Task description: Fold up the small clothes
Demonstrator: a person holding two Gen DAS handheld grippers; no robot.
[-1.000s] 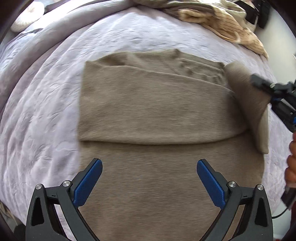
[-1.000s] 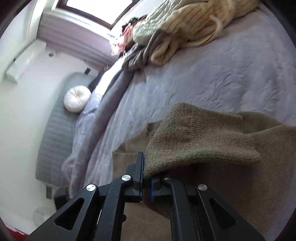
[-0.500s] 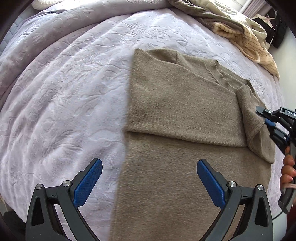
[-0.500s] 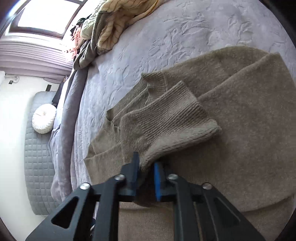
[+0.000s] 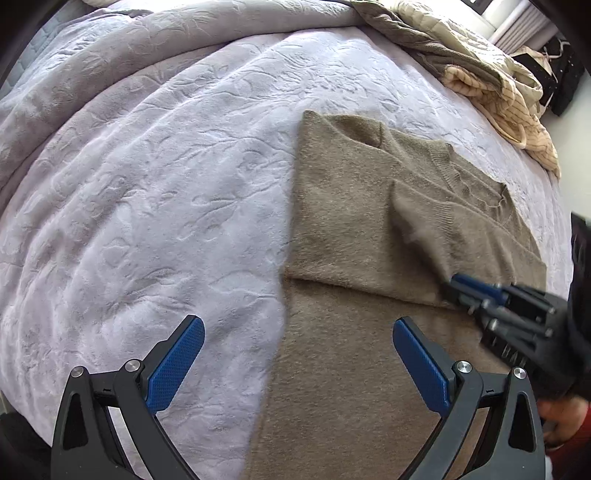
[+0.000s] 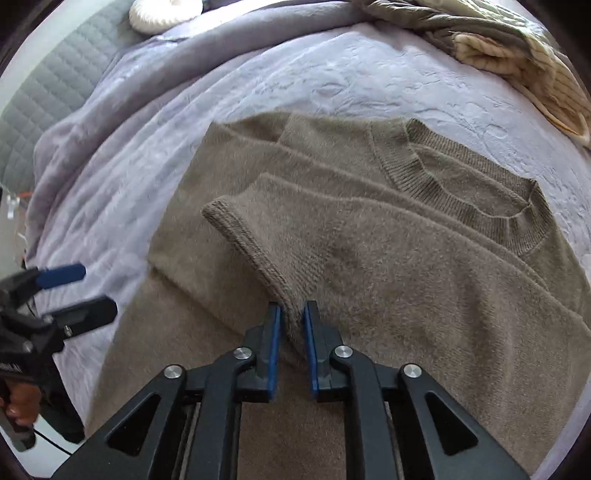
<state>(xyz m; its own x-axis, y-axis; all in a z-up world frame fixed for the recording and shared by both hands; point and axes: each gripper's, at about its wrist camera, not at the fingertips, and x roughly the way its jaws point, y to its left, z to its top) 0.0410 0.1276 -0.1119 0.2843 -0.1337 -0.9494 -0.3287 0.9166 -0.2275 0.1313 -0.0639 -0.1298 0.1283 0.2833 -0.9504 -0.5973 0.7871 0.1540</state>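
Since a second ago the sleeve has been carried across from the sweater's far edge and laid over its chest, and the right hand-held gripper that was clamped on the cuff is now letting its jaws part — the ribbed cuff edge still runs between the two blue pads, but a sliver of gap shows on either side of it. The left wrist view has slid sideways too, so the garment now sits to its right rather than dead ahead.

The brown sweater lies flat on the bed, its other sleeve already folded in along the left side and the ribbed neckline open toward the upper right in the right wrist view. The lower body of the knit stretches down toward both cameras.

The left hand-held gripper hangs over the sweater's left edge with its jaws spread wide and nothing between them; one pad is above the lilac bedspread, the other above the knit. In the right wrist view it shows at the far left, with fingers wrapped round its handle.

Beyond the sweater, a heap of cream and grey clothes lies at the bed's far corner (striped fabric among it), and a round white cushion sits by the quilted grey headboard
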